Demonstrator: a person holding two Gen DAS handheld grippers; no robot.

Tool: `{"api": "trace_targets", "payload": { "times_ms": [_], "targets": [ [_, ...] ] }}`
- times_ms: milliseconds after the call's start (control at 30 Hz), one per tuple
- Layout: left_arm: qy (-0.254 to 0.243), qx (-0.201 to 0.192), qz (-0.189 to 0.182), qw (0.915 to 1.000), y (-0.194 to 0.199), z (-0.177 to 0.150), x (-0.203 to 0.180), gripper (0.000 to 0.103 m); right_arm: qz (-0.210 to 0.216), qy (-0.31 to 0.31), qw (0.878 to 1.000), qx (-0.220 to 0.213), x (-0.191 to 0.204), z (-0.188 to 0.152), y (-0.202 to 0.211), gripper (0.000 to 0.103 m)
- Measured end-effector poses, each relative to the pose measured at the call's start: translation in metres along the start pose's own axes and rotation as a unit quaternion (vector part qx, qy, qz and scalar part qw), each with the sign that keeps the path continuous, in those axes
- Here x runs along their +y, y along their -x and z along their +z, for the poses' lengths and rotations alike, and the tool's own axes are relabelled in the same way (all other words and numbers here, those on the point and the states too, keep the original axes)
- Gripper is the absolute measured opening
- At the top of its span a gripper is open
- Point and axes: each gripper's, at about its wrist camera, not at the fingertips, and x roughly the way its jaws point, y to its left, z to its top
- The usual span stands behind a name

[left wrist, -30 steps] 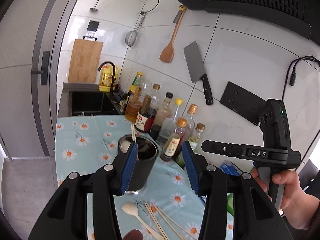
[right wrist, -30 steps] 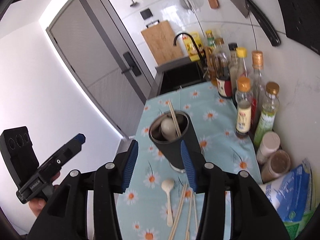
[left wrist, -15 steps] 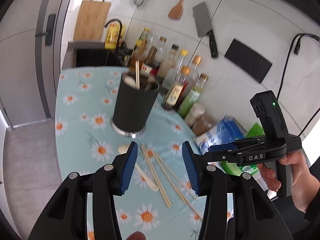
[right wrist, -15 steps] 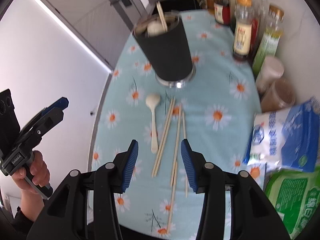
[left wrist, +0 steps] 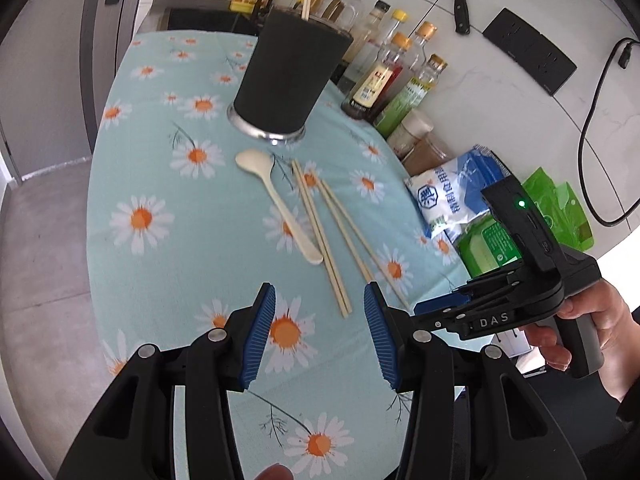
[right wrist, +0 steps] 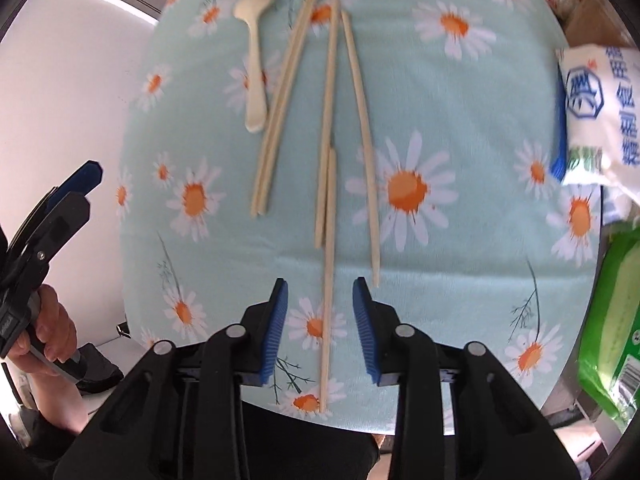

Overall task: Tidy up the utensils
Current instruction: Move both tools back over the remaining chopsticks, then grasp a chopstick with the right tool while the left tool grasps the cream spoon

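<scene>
Where right tool (right wrist: pixel 319 328) gapes (wide): chopstick (right wrist: pixel 329 280) between.

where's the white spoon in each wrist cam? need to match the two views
Left wrist: white spoon mid-frame, bowl toward the black cup, left of the chopsticks.
Right wrist: white spoon upper left, left of the chopsticks.
Shared landmark: blue-and-white bag at the right.
</scene>
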Motion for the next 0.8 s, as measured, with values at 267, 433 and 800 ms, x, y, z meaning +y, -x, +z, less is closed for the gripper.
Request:
{"api": "trace_targets", "payload": {
  "times_ms": [267, 433, 800],
  "targets": [
    [0.018, 0.025, -0.002, 0.9995, -0.010, -0.016, 0.008, 0.045, -0.034, 0.000, 0.999, 0.018, 0.007, 0.003, -0.017, 0.019],
    [0.030, 0.035, -0.006, 0.9989, -0.014, -0.021, 0.012, 0.045, -0.070, 0.002, 0.997, 0.013, 0.019, 0.001, -0.020, 0.010],
    [0.032, 0.049, -0.015, 0.9982, -0.027, -0.011, 0.003, 0.045, -0.071, -0.013, 0.997, 0.004, 0.025, -0.003, -0.021, 0.006]
  ]
}}
